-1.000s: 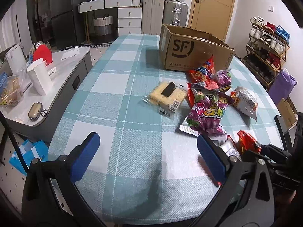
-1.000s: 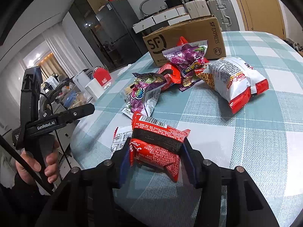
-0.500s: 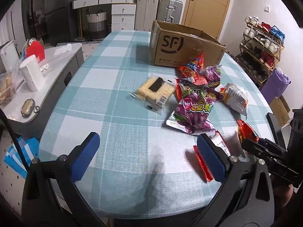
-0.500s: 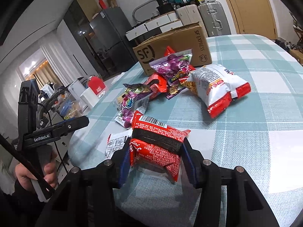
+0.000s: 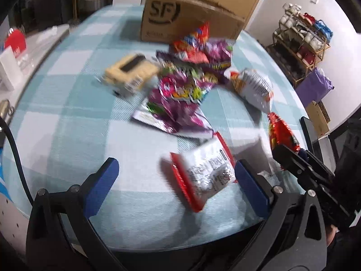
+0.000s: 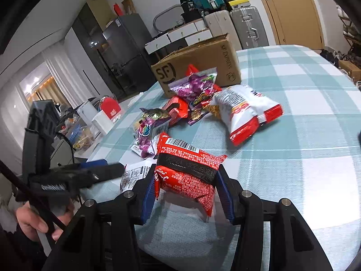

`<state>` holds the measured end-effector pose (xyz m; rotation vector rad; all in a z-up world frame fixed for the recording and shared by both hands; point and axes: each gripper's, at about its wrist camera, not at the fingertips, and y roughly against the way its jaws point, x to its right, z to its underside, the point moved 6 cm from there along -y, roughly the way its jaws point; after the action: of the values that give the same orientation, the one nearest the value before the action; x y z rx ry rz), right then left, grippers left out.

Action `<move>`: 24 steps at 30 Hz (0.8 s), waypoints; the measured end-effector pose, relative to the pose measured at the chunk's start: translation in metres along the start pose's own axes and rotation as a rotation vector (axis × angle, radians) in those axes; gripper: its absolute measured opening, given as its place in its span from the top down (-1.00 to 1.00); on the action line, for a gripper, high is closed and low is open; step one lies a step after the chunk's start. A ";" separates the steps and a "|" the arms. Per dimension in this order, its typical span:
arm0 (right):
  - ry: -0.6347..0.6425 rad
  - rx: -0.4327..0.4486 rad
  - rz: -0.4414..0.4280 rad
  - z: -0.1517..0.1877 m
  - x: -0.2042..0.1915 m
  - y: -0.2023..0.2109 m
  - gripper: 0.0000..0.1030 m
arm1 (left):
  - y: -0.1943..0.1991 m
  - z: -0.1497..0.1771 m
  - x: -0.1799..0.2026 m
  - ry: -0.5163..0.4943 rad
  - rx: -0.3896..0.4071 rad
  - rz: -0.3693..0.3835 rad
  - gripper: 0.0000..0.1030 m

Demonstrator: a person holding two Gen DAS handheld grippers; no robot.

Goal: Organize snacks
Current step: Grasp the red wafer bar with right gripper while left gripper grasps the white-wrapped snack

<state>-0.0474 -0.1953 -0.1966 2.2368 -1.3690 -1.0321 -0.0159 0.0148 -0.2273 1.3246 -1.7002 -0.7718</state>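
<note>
Snacks: a loose pile of packets on the checked tablecloth (image 5: 74,113), middle of both frames, in front of a cardboard box (image 5: 180,20) at the upper centre. Red packet (image 6: 189,171): clenched between the blue pads of the right gripper (image 6: 186,186), lower centre of the right wrist frame; its underside is hidden by the jaws, and in the left wrist frame only its red top shows at the right edge. Silver packet with red edges (image 5: 206,169): lies on the cloth between the spread fingers of the left gripper (image 5: 176,180), which grasps nothing, jaws wide apart; in the right wrist frame it is mostly covered by the red packet and the left gripper's arm. White bag with red ends (image 6: 243,110): right of the pile, apart from the grippers. Purple packets (image 5: 180,94): centre of the pile, overlapping one another; print blurred, lettering not readable. Pale biscuit pack (image 5: 130,72): left of the pile, smeared by motion blur. The left wrist frame is blurred throughout. Room, right wrist frame: suitcases (image 6: 246,26) and a wooden door (image 6: 291,11) at the upper right, a dark fridge (image 6: 126,43) at the upper left. Left wrist frame: shoe rack (image 5: 302,36) at the upper right, partly cut off by the fisheye rim.
</note>
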 end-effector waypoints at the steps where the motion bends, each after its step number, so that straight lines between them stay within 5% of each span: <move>1: 0.007 0.001 0.008 0.000 0.000 0.001 0.03 | -0.003 0.000 0.002 0.002 -0.009 -0.007 -0.98; 8: 0.022 0.011 0.038 0.003 0.007 0.011 0.03 | -0.021 -0.002 0.019 -0.022 -0.029 -0.066 -0.98; 14: 0.009 0.012 0.048 0.006 0.011 0.015 0.03 | -0.030 0.002 0.035 -0.141 0.002 -0.189 -0.94; 17: 0.012 0.009 0.044 0.007 0.011 0.016 0.03 | -0.025 0.004 0.039 -0.171 0.029 -0.158 -0.67; 20: 0.028 0.007 0.041 0.008 0.007 0.016 0.03 | -0.018 0.004 0.042 -0.196 0.051 -0.132 -0.10; 24: 0.035 0.001 0.035 0.009 0.002 0.013 0.03 | -0.014 0.006 0.041 -0.218 0.050 -0.108 0.00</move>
<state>-0.0614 -0.2030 -0.1954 2.2131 -1.3886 -0.9760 -0.0186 -0.0287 -0.2326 1.4182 -1.8398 -0.9717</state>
